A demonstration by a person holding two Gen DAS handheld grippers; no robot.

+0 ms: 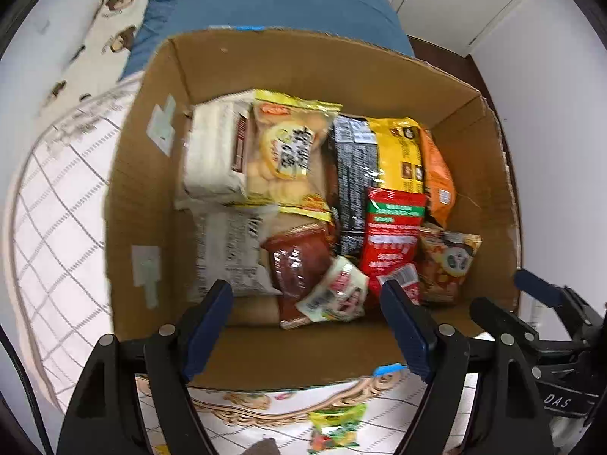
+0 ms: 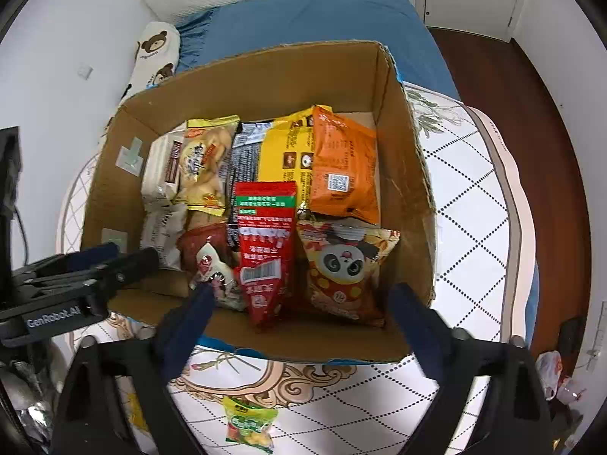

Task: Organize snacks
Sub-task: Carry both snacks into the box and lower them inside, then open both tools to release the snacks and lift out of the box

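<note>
Both grippers hang above the near edge of the cardboard box. The left gripper stands with jaws apart and empty, over the small white-and-red packet. The right gripper is spread wide, empty, above the red packet and the panda packet. A green packet lies outside the box, on the near side.
</note>
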